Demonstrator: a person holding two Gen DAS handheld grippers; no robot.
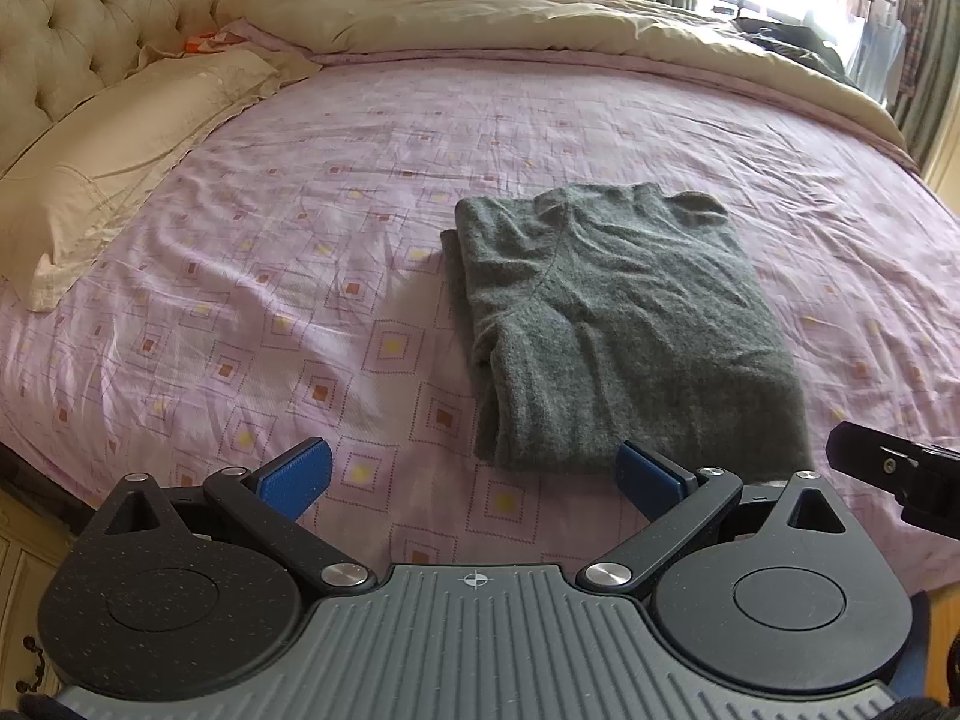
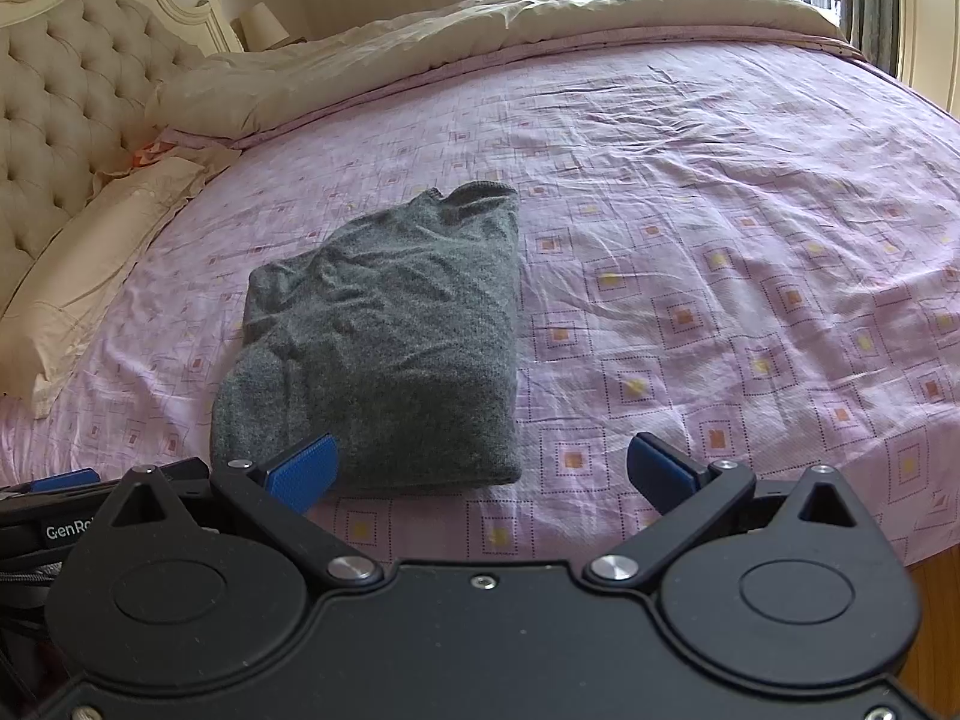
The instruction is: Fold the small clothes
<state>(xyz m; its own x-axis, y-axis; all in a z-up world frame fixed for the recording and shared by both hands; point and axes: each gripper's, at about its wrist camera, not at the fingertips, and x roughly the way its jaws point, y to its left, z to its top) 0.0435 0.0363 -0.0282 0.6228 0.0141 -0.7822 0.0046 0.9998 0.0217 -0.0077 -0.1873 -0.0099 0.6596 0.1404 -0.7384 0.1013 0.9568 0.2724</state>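
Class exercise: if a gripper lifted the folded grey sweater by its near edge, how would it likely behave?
The grey sweater looks like soft knit, so it would probably sag and start unfolding. Its stacked layers suggest a pinch may catch only the top ones. The wrinkled bed sheet would likely drag against a push, bunching it.

The bed (image 1: pixel 300 312) wears a wrinkled pink sheet printed with squares. A folded grey sweater (image 1: pixel 618 330) lies flat near the bed's near edge; a cream pillow (image 1: pixel 120 162) sits by its headboard (image 1: pixel 72 30), a beige duvet (image 1: pixel 480 12) bunched along the far side.
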